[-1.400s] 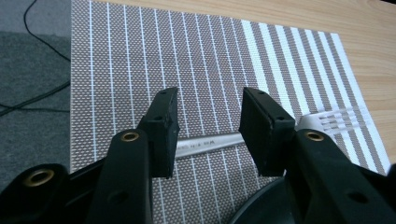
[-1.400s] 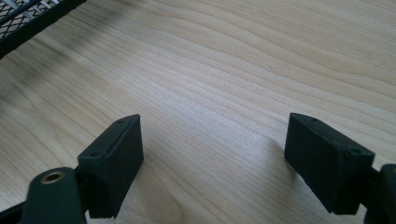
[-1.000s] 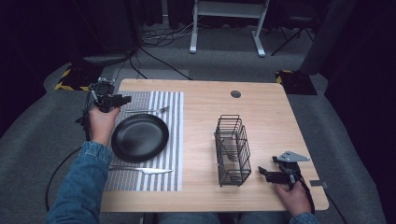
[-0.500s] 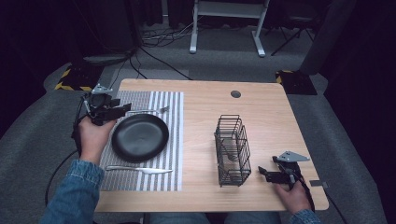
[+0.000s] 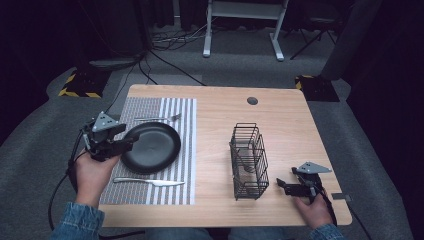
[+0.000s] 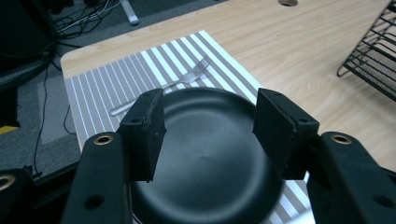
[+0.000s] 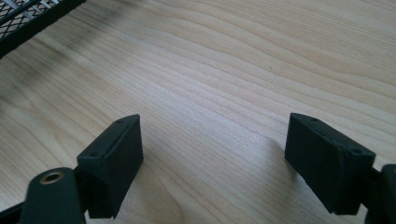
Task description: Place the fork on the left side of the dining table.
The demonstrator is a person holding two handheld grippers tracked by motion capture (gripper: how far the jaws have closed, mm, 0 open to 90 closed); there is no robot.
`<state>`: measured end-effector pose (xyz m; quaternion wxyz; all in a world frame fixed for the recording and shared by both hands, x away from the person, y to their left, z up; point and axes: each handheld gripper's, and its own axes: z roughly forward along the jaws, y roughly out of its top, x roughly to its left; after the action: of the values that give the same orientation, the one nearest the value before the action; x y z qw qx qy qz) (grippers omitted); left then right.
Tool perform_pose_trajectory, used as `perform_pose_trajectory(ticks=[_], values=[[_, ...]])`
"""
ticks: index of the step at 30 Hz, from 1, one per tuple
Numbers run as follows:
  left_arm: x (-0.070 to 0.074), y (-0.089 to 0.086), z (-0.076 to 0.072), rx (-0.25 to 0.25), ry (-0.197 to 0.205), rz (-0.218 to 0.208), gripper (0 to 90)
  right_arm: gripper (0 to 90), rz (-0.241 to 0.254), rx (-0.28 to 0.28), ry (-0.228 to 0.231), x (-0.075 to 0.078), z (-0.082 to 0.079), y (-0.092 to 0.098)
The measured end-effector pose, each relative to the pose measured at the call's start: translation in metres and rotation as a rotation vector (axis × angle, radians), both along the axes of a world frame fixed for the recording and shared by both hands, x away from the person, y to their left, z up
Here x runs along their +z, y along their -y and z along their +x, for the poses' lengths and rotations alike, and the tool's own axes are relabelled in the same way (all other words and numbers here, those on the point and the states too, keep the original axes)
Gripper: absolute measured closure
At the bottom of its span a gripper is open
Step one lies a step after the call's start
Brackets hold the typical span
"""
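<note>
Your left gripper (image 5: 126, 142) is hovering over the black plate (image 5: 152, 147), jaws released; your right gripper (image 5: 281, 186) is resting beside the wire rack (image 5: 247, 161), jaws spread

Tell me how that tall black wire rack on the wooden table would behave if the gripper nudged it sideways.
The tall black wire rack is taller than its base is wide, so a push near the top would probably tip it. Its open wire build suggests it's light, so a low nudge on the smooth wooden table would likely slide it. The open right gripper sits beside it.
</note>
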<state>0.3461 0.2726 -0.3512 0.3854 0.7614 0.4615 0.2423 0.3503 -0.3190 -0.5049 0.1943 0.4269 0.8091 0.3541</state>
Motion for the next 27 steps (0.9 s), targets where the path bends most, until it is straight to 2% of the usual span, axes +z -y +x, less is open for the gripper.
perform_pose_trajectory(ticks=[4,6,10,12,13,16,20,25,27], values=[[-0.006,-0.003,-0.012,0.002,0.003,-0.011,43.7,19.2,0.000,0.000,0.000,0.000,0.000,0.000],[-0.013,-0.005,-0.023,0.009,0.005,0.005,43.6,19.2,0.000,0.000,0.000,0.000,0.000,0.000],[-0.024,-0.007,-0.037,-0.003,0.010,0.001,42.5,19.2,0.000,0.000,0.000,0.000,0.000,0.000],[-0.026,-0.007,-0.039,-0.006,0.012,0.001,41.7,19.2,0.000,0.000,0.000,0.000,0.000,0.000],[-0.033,-0.007,-0.045,-0.013,0.010,0.011,41.6,19.2,0.000,0.000,0.000,0.000,0.000,0.000],[-0.039,-0.007,-0.052,-0.019,0.017,0.010,41.5,19.2,0.000,0.000,0.000,0.000,0.000,0.000],[-0.049,-0.005,-0.061,-0.034,0.032,-0.014,41.5,19.2,0.000,0.000,0.000,0.000,0.000,0.000],[-0.063,-0.002,-0.068,-0.047,0.029,-0.033,41.4,19.2,0.000,0.000,0.000,0.000,0.000,0.000],[-0.071,0.000,-0.070,-0.055,0.012,-0.020,41.2,19.2,-0.001,0.000,0.000,0.000,0.000,0.000]])
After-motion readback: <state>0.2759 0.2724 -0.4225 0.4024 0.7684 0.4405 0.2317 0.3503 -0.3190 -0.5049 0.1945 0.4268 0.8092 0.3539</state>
